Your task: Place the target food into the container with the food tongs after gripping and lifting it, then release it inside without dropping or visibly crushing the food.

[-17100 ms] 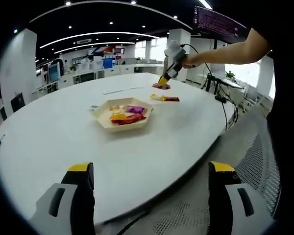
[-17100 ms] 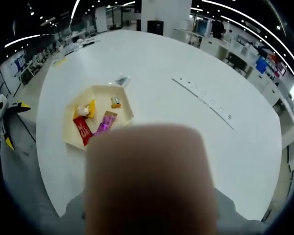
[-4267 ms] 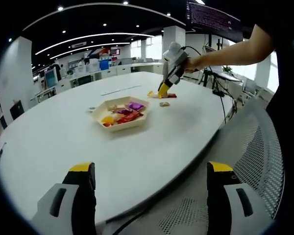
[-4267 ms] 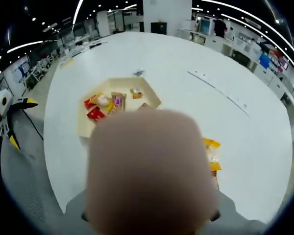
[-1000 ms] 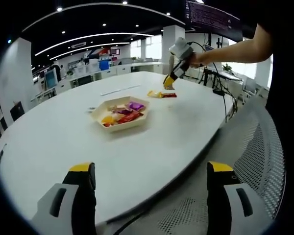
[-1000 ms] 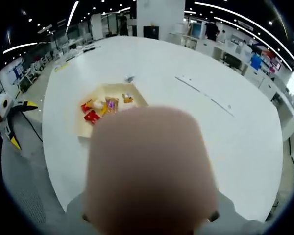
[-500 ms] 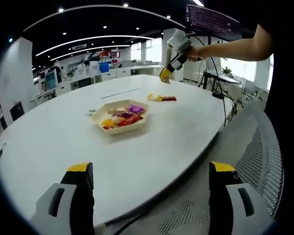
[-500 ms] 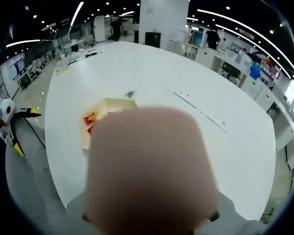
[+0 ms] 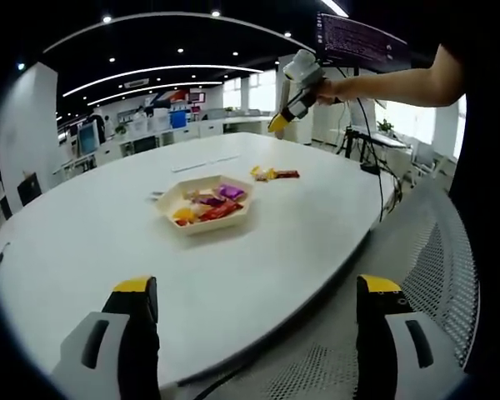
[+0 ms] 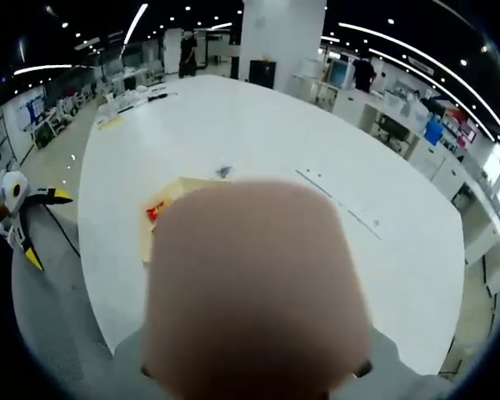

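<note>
My left gripper: low at the near table edge, its yellow-tipped grey jaws standing wide apart with nothing between them; it is the nearer of my two to the tray.

White oval table: broad and bare between my left jaws and the food.

Cream hexagonal tray: ahead of my left jaws and a little to their left, holding a heap of small red, purple, orange and yellow wrapped snacks.

Loose yellow and red packets: lying flat on the table beyond the tray, toward its far right; their long axis runs roughly side to side across the left gripper view.

My right gripper: raised in my hand well above the table, past the loose packets, yellow tips angled downward; whether those tips are together or parted I cannot tell.

Right gripper view: a blurred pale mass sits against the lens, with the tray's edge peeking out at its left.

Coming move, as I judge it: the right gripper must descend, the packets lying below and nearer to me.
</note>
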The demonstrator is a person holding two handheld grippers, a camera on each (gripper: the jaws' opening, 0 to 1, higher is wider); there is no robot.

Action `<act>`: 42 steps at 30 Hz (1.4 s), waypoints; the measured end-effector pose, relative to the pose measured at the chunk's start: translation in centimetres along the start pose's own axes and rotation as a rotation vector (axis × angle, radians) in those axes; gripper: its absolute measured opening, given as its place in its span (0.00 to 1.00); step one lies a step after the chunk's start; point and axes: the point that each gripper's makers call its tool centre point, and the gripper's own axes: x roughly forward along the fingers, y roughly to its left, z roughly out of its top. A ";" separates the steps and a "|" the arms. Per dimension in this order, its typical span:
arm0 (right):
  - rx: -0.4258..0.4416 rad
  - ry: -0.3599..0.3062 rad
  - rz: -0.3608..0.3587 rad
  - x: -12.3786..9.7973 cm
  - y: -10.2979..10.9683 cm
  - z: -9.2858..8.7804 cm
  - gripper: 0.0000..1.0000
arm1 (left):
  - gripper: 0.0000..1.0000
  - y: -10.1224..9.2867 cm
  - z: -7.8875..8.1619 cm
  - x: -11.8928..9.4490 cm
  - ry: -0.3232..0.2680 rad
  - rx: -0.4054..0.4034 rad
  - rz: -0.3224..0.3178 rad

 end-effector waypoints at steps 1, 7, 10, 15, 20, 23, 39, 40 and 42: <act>0.001 -0.001 -0.001 0.0 0.0 0.0 0.21 | 0.97 0.0 0.0 0.0 0.000 0.001 0.000; 0.006 -0.002 -0.006 0.1 -0.6 0.0 0.21 | 0.97 0.0 -0.1 0.0 0.002 0.000 0.000; 0.012 0.000 -0.008 0.5 -0.7 -0.1 0.21 | 0.97 0.1 -0.1 0.0 0.002 -0.005 0.002; 0.024 0.000 -0.009 1.4 -1.0 -0.2 0.21 | 0.97 0.1 -0.1 0.0 0.004 -0.011 0.005; 0.037 0.005 -0.008 2.3 -1.4 -0.5 0.21 | 0.97 0.2 -0.2 0.1 0.010 -0.018 0.009; 0.048 0.010 -0.004 2.8 -1.6 -0.8 0.22 | 0.97 0.2 -0.2 0.1 0.013 -0.022 0.011; 0.081 0.038 -0.007 5.1 -3.2 -2.4 0.22 | 0.96 0.3 -0.6 0.2 0.041 -0.045 0.007; 0.082 0.039 -0.006 5.2 -3.3 -2.5 0.22 | 0.96 0.4 -0.6 0.2 0.041 -0.048 0.008; 0.085 0.038 -0.004 5.5 -3.3 -2.5 0.22 | 0.96 0.4 -0.6 0.2 0.042 -0.053 0.008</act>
